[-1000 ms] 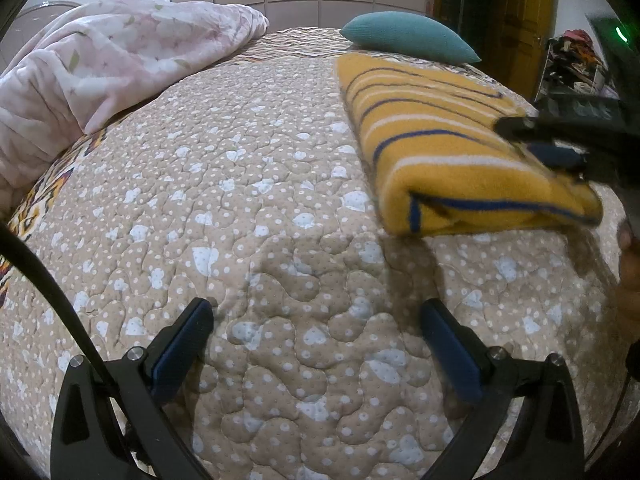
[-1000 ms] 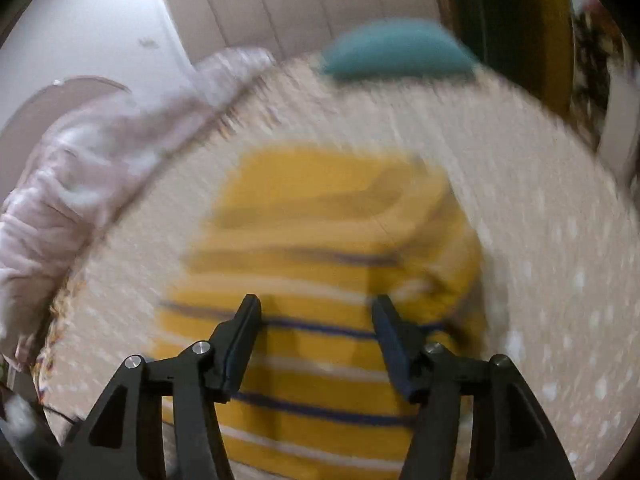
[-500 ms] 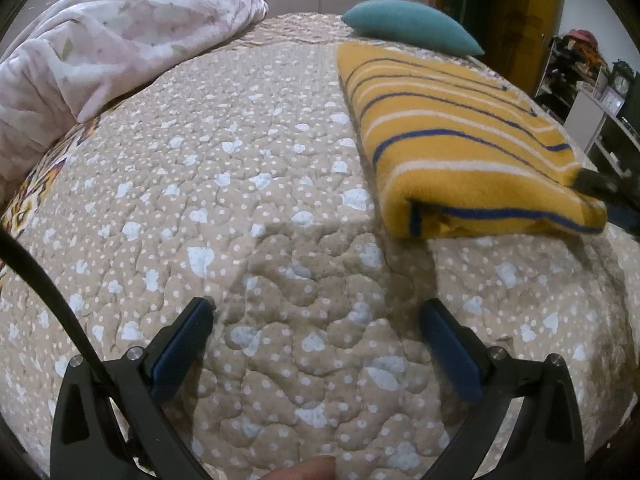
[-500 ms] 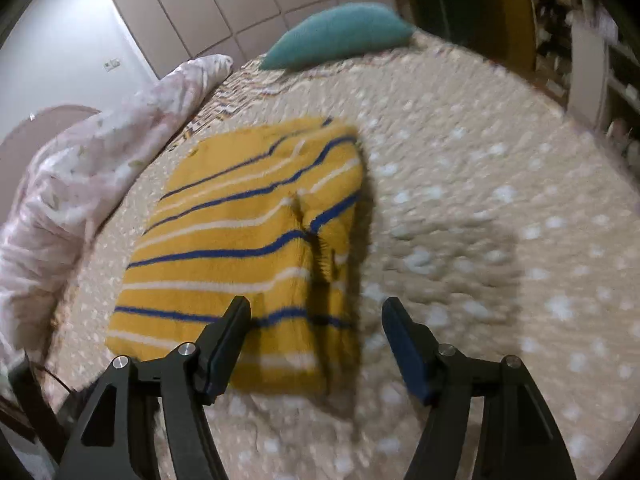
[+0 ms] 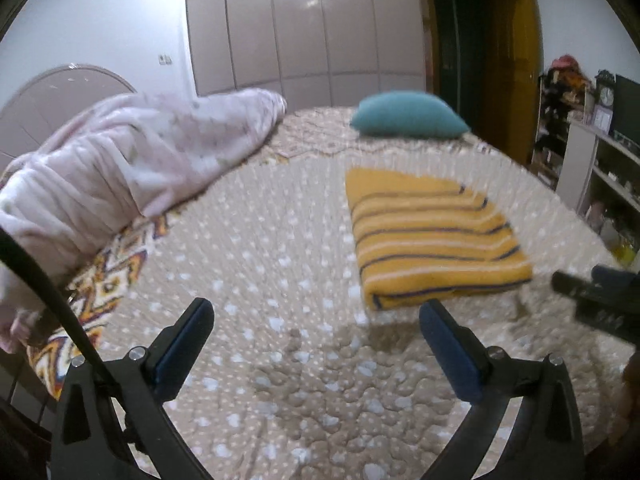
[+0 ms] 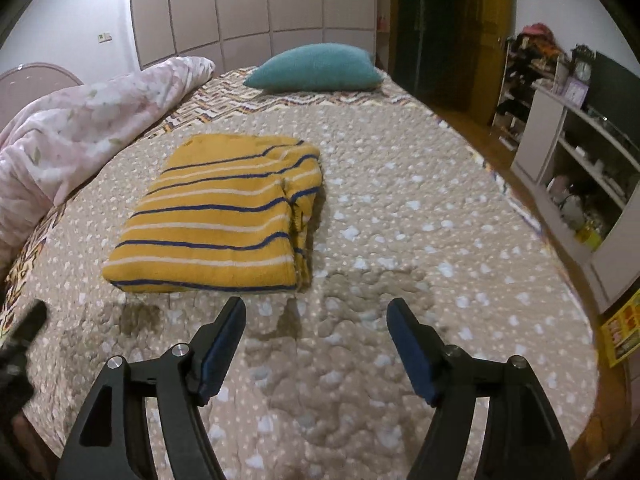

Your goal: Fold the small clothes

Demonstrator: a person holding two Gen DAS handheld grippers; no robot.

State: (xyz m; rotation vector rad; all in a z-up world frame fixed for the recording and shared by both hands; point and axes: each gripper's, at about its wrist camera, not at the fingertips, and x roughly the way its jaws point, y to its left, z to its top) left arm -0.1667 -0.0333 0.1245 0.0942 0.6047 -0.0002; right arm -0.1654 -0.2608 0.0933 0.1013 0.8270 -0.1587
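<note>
A yellow garment with blue and white stripes [image 5: 432, 236] lies folded into a flat rectangle on the beige quilted bed [image 5: 280, 264]; it also shows in the right wrist view [image 6: 224, 216]. My left gripper [image 5: 316, 320] is open and empty, held above the bed in front of and left of the garment. My right gripper [image 6: 316, 316] is open and empty, just in front of the garment's near edge. The right gripper's tip shows in the left wrist view [image 5: 592, 296].
A pink floral duvet [image 6: 80, 120] is heaped on the bed's left side. A teal pillow [image 6: 316, 68] lies at the far end. White shelves [image 6: 580, 168] with small items stand to the right of the bed. Wardrobe doors [image 5: 300, 24] line the back wall.
Both grippers have pulled back and up from the folded garment, which stays flat on the bed. The right gripper has opened wider and left the garment.
</note>
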